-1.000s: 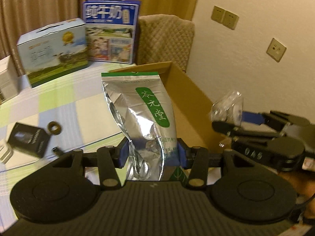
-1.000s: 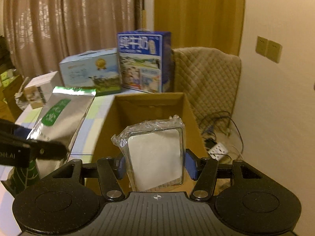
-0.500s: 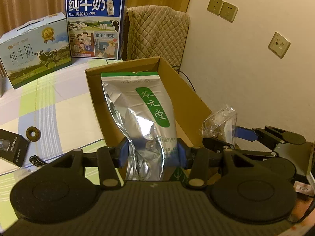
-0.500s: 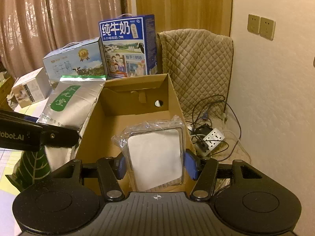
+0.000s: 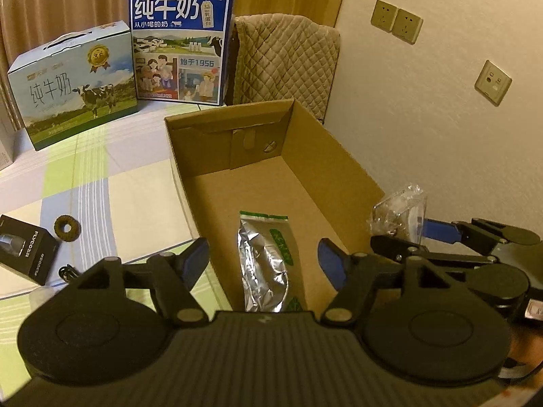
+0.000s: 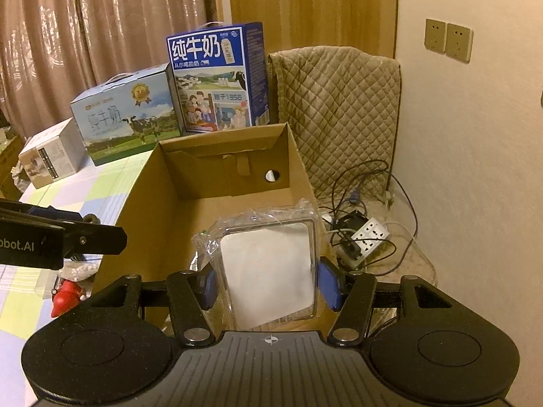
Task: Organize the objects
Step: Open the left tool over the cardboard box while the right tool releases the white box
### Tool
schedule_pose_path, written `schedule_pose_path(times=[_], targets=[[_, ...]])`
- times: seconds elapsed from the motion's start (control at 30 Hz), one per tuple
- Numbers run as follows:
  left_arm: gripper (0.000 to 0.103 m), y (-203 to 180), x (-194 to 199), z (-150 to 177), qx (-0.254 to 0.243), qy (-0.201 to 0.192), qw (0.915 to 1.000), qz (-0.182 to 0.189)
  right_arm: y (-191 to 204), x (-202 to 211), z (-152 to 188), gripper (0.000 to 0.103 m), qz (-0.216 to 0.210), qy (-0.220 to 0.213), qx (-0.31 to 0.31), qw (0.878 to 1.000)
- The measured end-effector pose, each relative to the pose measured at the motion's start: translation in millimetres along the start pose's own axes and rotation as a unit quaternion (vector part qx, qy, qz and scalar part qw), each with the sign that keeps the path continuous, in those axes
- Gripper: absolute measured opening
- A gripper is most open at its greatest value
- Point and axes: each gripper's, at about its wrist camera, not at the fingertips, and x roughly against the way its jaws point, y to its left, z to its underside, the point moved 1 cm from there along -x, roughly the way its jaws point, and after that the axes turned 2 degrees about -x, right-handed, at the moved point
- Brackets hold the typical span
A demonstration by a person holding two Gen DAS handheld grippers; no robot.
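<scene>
An open cardboard box (image 5: 339,149) stands at the table's right edge; it also shows in the right wrist view (image 6: 135,203). A silver foil pouch with a green label (image 5: 263,264) lies on the box floor, below my left gripper (image 5: 264,257), which is open and empty above the box. My right gripper (image 6: 268,285) is shut on a clear plastic-wrapped white pack (image 6: 268,271), held over the box's near right corner. That pack also shows in the left wrist view (image 5: 400,210).
Two milk cartons (image 5: 180,44) (image 5: 74,84) stand at the back of the checked tablecloth (image 5: 101,176). A black box (image 5: 23,247) and a brown ring (image 5: 67,228) lie left. A quilted chair (image 6: 339,108), cables and a power strip (image 6: 368,237) are on the right. A red toy (image 6: 64,300) lies beside the box.
My left gripper opened and let go of the foil pouch, which dropped into the box. Both grippers moved further over the box; the right still holds its pack.
</scene>
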Motion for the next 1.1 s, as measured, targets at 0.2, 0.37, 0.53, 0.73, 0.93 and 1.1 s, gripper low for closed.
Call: schedule_pose_path(times=[0.2, 0.37, 0.53, 0.73, 0.93, 1.1], targets=[[0.066, 1, 5, 3, -0.002, 0.001, 1.0, -0.002, 6, 3, -1, 0.055, -0.003, 0.0, 0.002, 1.0], [0.066, 2, 8, 4, -0.001, -0.001, 1.0, -0.007, 11, 4, -5, 0.055, -0.006, 0.0, 0.002, 1.0], [0.066, 5, 11, 5, 0.001, -0.004, 0.9999, -0.01, 10, 3, -7, 0.056, -0.021, -0.011, -0.013, 1.0], [0.066, 9, 12, 5, 0.002, -0.004, 0.9999, -0.013, 2, 5, -9, 0.077, -0.022, -0.034, -0.043, 0.998], [0.066, 9, 12, 5, 0.003, -0.003, 0.9999, -0.012, 1, 7, -11, 0.078, -0.015, -0.033, -0.04, 0.999], [0.066, 6, 13, 6, 0.001, -0.005, 0.9999, -0.012, 0, 9, -10, 0.078, -0.016, -0.034, -0.04, 0.998]])
